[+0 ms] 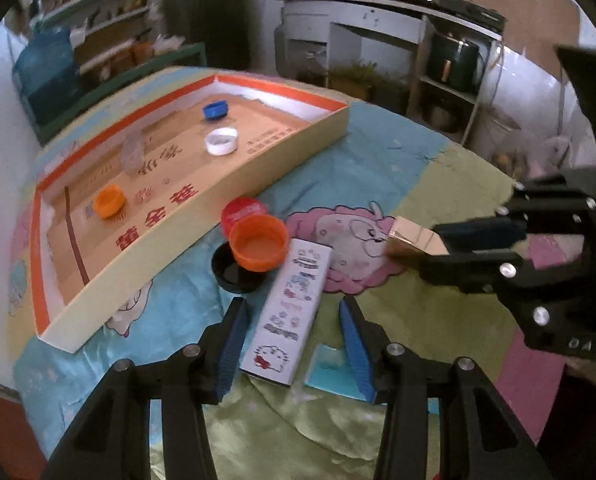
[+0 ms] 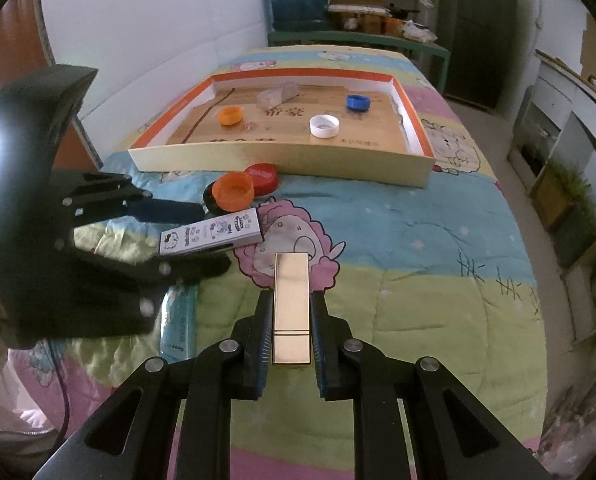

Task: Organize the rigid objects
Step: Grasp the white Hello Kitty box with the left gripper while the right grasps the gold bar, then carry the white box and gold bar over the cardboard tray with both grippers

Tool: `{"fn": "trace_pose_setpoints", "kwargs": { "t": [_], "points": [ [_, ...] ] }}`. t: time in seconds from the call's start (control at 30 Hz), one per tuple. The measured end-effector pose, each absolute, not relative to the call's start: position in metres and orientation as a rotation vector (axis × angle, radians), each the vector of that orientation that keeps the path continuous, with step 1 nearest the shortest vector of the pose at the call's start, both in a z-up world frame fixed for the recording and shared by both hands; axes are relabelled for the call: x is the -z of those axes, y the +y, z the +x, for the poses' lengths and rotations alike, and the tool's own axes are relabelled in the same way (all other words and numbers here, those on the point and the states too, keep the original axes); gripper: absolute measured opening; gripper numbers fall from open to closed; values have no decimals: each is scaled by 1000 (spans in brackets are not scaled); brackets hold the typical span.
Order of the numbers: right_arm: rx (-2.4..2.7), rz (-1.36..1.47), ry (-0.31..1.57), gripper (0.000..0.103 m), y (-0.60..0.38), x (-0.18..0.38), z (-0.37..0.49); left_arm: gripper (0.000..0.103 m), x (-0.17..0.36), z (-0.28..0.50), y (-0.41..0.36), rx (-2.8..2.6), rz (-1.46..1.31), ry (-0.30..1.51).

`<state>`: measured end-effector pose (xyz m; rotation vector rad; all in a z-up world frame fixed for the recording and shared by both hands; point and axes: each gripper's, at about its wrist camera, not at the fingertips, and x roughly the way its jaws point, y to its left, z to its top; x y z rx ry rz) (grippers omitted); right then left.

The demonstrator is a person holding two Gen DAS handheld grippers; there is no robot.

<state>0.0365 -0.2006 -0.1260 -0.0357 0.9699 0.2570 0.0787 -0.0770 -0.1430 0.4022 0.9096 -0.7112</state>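
The gold rectangular box point(image 2: 291, 312) is clamped lengthwise between the blue-padded fingers of the right gripper point(image 2: 291, 344), its far end sticking out past the fingertips above the pink cartoon sheep printed on the quilt point(image 2: 417, 240). In the left wrist view the same gold box point(image 1: 413, 240) juts from the right gripper point(image 1: 463, 246) at the right of the frame.

The white cartoon-cat box point(image 1: 288, 316) lies flat on the quilt between the spread fingers of the left gripper point(image 1: 294, 344); there is a gap on each side, so the pads do not press on it and the gripper is released. In the right wrist view the left gripper point(image 2: 202, 236) straddles this white box point(image 2: 212, 236) from the left. A flat light-blue packet point(image 1: 331, 372) lies on the quilt just beside the white box, by the left gripper's right finger.

Just beyond the white box sits a cluster of caps: an orange cap point(image 1: 258, 248) resting partly over a black lid point(image 1: 238, 274), with a red cap point(image 1: 244, 210) behind it, close to the near wall of the shallow cardboard tray point(image 1: 202, 236).

Inside the tray, well apart from one another, are a small orange cap point(image 1: 109, 201), a white cap point(image 1: 222, 141), a blue cap point(image 1: 214, 110) and a clear plastic piece point(image 1: 133, 151). The tray rests on the bed, whose quilt point(image 1: 417, 184) is patterned in blue, green and pink.
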Motion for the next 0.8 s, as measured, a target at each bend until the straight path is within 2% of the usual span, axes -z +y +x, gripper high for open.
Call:
{"fn": "trace_pose_setpoints", "kwargs": {
  "t": [0.1,0.13,0.8],
  "points": [
    [-257,-31,973,18,-201,127,37,38,143,82,-74,707,360,923],
    [-256,-29,975,18,-201,127,37,32,142,84,-72,695,348,922],
    [-267,-14,964,18,-201,125,36,26,119,64,-55,655,104,878]
  ]
}}
